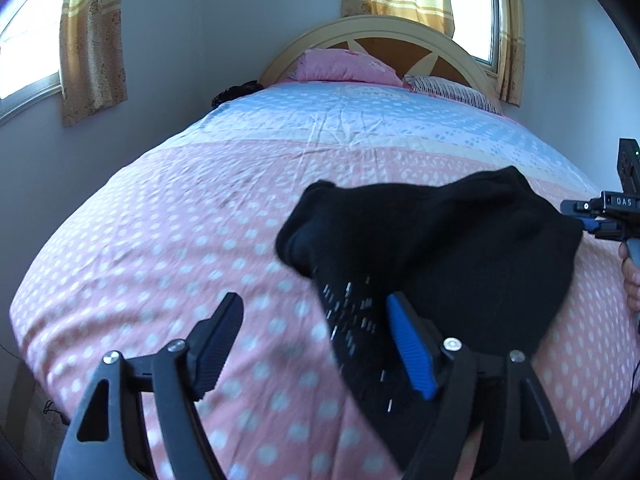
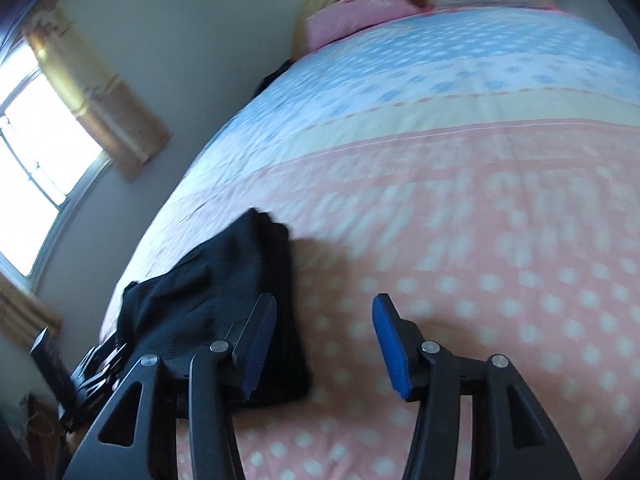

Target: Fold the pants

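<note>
The black pants (image 1: 440, 248) lie bunched in a folded heap on the pink dotted bedsheet (image 1: 160, 240); one part carries small white marks. My left gripper (image 1: 316, 324) hovers open over the heap's near left edge, and its blue-padded finger (image 1: 408, 344) sits over the fabric. At the right border of the left wrist view, the right gripper (image 1: 596, 216) is beside the heap's right edge, held by a hand (image 1: 632, 280). In the right wrist view the pants (image 2: 208, 300) lie left of centre. My right gripper (image 2: 324, 328) is open over bare sheet, its left finger (image 2: 260, 332) over the pants' edge.
The bed fills both views, with a blue dotted band (image 1: 360, 120) farther up. Pink (image 1: 344, 66) and striped (image 1: 452, 90) pillows lean against a cream headboard (image 1: 376, 28). Walls, windows and yellow curtains (image 1: 92, 40) stand close on the left and behind. A dark item (image 1: 236, 92) lies at the bed's far left.
</note>
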Motion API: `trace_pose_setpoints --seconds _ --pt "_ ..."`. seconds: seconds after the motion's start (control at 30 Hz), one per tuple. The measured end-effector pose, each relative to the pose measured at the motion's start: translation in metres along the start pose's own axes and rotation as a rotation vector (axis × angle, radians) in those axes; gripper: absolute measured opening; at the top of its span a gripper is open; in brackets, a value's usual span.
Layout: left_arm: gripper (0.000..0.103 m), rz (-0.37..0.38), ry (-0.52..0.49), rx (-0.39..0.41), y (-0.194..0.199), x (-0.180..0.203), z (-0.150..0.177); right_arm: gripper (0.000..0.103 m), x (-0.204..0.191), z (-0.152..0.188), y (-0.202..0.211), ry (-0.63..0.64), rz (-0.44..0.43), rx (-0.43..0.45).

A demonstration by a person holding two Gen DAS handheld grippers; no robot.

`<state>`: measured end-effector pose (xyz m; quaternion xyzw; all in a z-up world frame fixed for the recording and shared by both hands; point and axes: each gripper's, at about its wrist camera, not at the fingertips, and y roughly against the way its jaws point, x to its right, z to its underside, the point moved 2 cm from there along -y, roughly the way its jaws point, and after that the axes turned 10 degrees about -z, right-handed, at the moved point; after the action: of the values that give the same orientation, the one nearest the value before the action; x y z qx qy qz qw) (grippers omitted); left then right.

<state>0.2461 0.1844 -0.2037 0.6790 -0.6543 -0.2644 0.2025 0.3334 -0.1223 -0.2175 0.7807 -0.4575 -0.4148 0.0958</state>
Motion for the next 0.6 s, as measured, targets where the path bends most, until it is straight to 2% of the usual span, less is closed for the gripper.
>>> trace_pose_setpoints --seconds 0.13,0.27,0.37,0.47,0.6 --pt "0.076 -0.011 -0.009 -0.007 0.022 -0.008 0.005 0.052 -0.016 0.012 0.028 0.024 0.046 0.036" --pt "0.077 0.003 0.029 0.031 0.049 -0.014 -0.001 0.052 -0.059 0.033 0.057 0.108 0.056 0.073" --pt "0.084 0.019 0.073 0.076 0.068 -0.014 -0.013 0.054 -0.094 0.045 0.073 0.193 0.06 0.094" --pt "0.095 0.034 0.096 0.126 0.088 -0.011 -0.022 0.059 -0.132 0.055 0.089 0.296 0.067 0.123" --pt "0.098 0.051 0.086 0.17 0.104 -0.004 -0.032 0.063 -0.168 0.069 0.107 0.402 0.083 0.164"
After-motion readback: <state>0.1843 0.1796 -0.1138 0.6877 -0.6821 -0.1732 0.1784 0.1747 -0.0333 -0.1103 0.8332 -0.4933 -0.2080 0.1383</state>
